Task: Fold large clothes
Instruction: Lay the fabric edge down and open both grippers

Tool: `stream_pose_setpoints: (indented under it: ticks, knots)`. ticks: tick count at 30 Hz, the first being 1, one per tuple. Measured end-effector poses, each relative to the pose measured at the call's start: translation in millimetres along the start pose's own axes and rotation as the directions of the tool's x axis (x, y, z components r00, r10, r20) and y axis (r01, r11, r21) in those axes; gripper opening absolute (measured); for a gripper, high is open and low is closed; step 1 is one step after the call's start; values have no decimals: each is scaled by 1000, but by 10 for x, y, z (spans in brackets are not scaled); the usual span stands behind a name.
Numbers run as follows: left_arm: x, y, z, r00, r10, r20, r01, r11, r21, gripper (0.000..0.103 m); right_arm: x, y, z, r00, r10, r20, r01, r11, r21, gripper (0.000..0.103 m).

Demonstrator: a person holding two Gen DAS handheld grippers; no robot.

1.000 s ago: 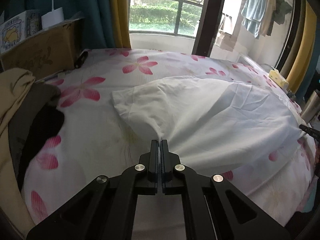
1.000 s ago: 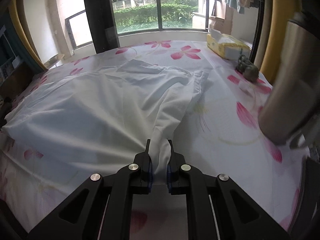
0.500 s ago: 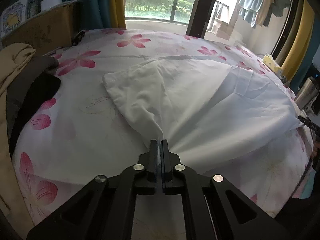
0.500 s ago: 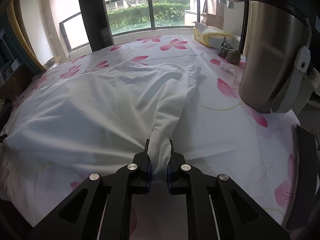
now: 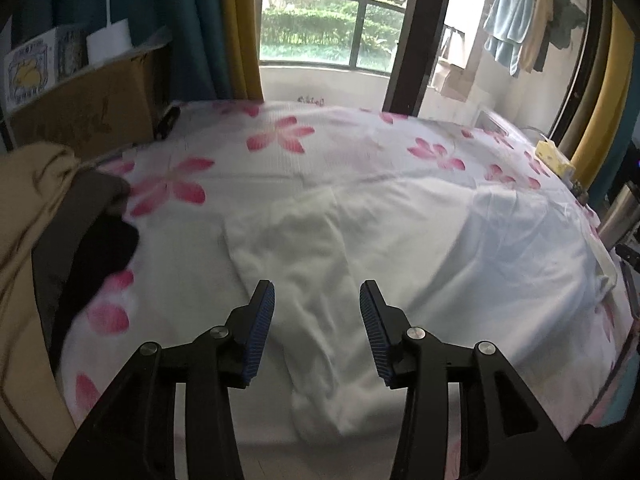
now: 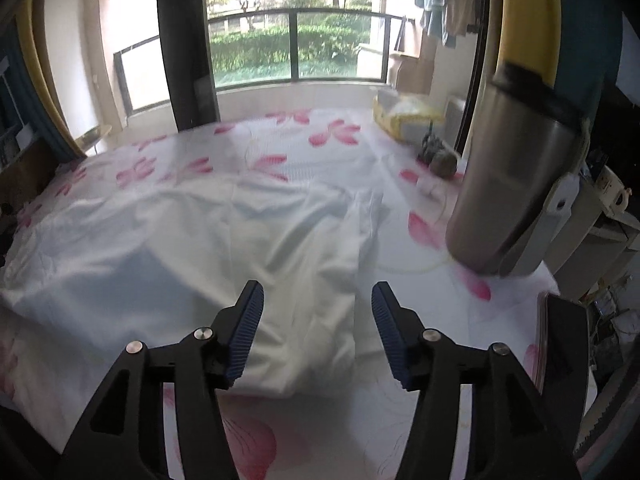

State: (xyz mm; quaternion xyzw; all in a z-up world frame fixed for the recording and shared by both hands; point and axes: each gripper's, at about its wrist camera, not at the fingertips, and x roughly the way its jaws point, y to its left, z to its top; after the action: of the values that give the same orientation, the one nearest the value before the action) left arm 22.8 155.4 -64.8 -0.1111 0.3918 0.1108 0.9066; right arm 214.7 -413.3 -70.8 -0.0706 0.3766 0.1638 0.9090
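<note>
White cotton, creased: large garment [image 5: 400,264] spread flat across flowered bedsheet [image 5: 280,140], filling its near half, well short of window [image 5: 328,28] at far side. Left gripper [image 5: 317,300] poised above near left part of garment, jaws opening, 2 blue ribbed pads [image 5: 260,332] clear of cloth, 1 bunched fold lying on bedsheet below gap, nothing pinched. Right gripper [image 6: 317,300] likewise above near right part of garment [image 6: 200,248], jaws opening, pads [image 6: 240,332] apart, a rumpled strip of cloth lying slack between and beneath them, not gripped. Beside left edge of garment, on bedsheet margin: heap of tan, grey and black clothing [image 5: 48,240], with cardboard box [image 5: 84,112] beyond it. Right of garment, in right wrist view: steel flask [image 6: 516,184] with dark lid, standing on bedsheet [image 6: 320,144], apart from cloth. Further from garment toward window: yellow tissue pack [image 6: 404,116] and small dark lump [image 6: 440,156], too blurred to identify. Laundry [image 5: 516,36] hanging right of window.
</note>
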Motion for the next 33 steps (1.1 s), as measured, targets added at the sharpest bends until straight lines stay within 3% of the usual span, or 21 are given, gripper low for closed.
stream_pose_setpoints:
  ticks: [3,10,18,19,20,21,23,27,33]
  knots:
    - [110,88,94,1000,7,3,-7,1000,-20,47,56,69,77,1000,18,8,-18,1000,1,57]
    - [470,229,178,996,57,-68,-59,998,-34,47,295,271,170,997,75,-11,-75,997,-14,57]
    - [747,318,290,995,77,-68,-78,997,-11,47,511,411,318,995,101,-22,-102,994,-27,57]
    - [756,318,299,995,81,-57,-81,997,3,40,537,428,340,994,103,-22,-104,994,-27,57]
    - [768,322,307,995,84,-53,-83,996,13,5,556,445,353,994,103,-23,-104,994,-27,57]
    - [791,341,316,995,83,-60,-82,997,15,1,581,467,366,994,104,-23,-105,994,-26,57]
    - [803,410,339,996,70,-48,-71,997,-18,0,646,513,394,994,105,-32,-106,994,-24,57]
    - [756,560,374,993,115,-12,-115,990,-81,0,767,654,437,992,114,-47,-115,993,-27,57]
    - [778,570,400,993,110,-48,-113,991,-74,1,1035,800,422,987,116,-113,-122,992,-43,58]
